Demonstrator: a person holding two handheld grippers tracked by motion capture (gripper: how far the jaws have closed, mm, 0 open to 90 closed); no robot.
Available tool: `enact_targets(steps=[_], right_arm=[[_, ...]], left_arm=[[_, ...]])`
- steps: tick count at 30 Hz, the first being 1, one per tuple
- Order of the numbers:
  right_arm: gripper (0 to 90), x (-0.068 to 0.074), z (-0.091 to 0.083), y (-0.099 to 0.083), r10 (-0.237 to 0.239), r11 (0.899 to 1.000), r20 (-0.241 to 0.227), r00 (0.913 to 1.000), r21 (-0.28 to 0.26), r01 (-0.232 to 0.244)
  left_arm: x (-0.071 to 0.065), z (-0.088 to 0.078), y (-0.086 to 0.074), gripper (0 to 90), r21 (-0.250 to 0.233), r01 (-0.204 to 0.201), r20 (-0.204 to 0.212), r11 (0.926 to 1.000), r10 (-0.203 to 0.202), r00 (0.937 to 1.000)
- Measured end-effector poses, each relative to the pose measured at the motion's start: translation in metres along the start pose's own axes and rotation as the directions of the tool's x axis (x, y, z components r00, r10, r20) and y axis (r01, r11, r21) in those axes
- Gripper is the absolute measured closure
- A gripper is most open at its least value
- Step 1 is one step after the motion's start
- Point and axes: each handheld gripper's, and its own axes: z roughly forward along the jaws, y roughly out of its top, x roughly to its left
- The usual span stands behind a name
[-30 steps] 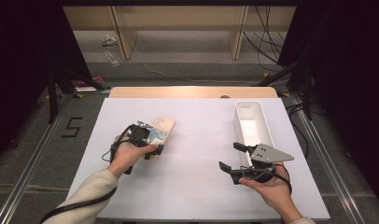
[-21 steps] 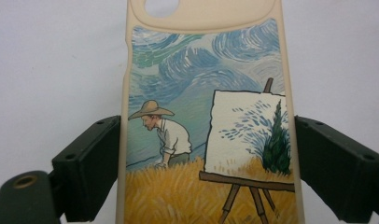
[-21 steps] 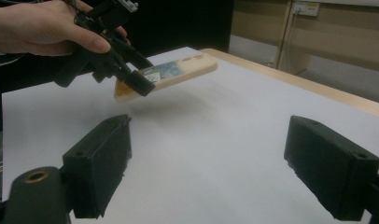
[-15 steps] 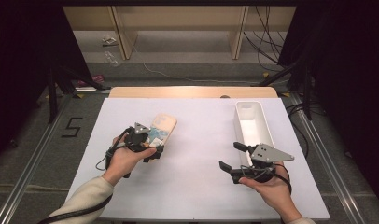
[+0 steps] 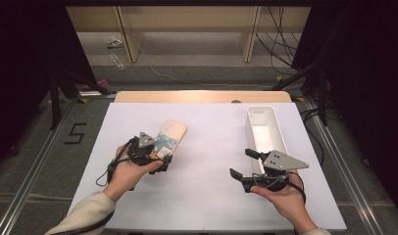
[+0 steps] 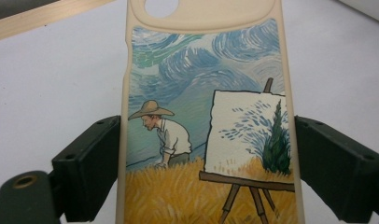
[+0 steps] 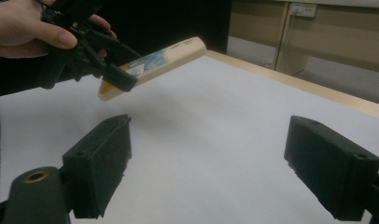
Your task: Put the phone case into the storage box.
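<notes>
The left claw [image 5: 160, 159] is closed on a phone case [image 6: 208, 116], one black jaw pressed against each long side of it near the lower end. In the left gripper view the case runs straight up between the jaws, its cream rim framing a painted scene: a figure in a straw hat bent over a yellow field, an easel with a canvas, and swirling blue sky above, with a rounded camera cutout at the top. In the right gripper view the case [image 7: 155, 65] is lifted clear of the surface and tilted, its free end higher than the gripped end, with a soft shadow beneath it. The left hand [image 5: 131, 169] wraps the gripper's handle, a cable looping below it. From the high view this sits in the left half of the surface [image 5: 207, 196], about midway between the near and far edges.

The right claw [image 5: 246, 164] stands wide, with nothing between its jaws, held by the right hand [image 5: 280, 193] near the right part of the near edge. Just beyond it, touching nothing, a long white bin [image 5: 265, 132] lies along the right side of the surface, its length running toward the far edge. A strip of wood [image 5: 202, 96] shows along the far edge.
</notes>
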Motion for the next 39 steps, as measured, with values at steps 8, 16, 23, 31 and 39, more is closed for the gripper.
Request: enact_targets(steps=[8, 16, 23, 31, 39], right_arm=[[15.6, 0.0, 0.0, 0.0, 0.0, 1.0, 0.002, 1.0, -0.001, 0.0], [15.6, 0.001, 0.001, 0.001, 0.002, 1.0, 0.001, 1.0, -0.001, -0.002], [14.8, 0.002, 0.003, 0.001, 0.002, 1.0, -0.001, 1.0, 0.0, -0.002], [10.6, 0.005, 0.008, 0.002, -0.008, 1.0, -0.003, 1.0, 0.008, 0.008], [8.0, 0.007, 0.011, 0.005, -0.008, 1.0, -0.011, 0.9999, 0.006, 0.008]], left_arm=[[-0.004, -0.005, -0.002, 11.2, -0.018, -0.018, 0.007, 0.9997, 0.019, 0.9998], [-0.009, -0.008, -0.003, 11.2, -0.029, -0.038, 0.016, 0.9989, 0.039, 0.9991], [-0.014, -0.011, -0.005, 11.2, -0.044, -0.053, 0.028, 0.9976, 0.054, 0.9981], [-0.021, -0.013, -0.006, 11.2, -0.055, -0.07, 0.042, 0.996, 0.073, 0.9965], [-0.027, -0.015, -0.006, 11.2, -0.063, -0.088, 0.055, 0.9941, 0.092, 0.9943]])
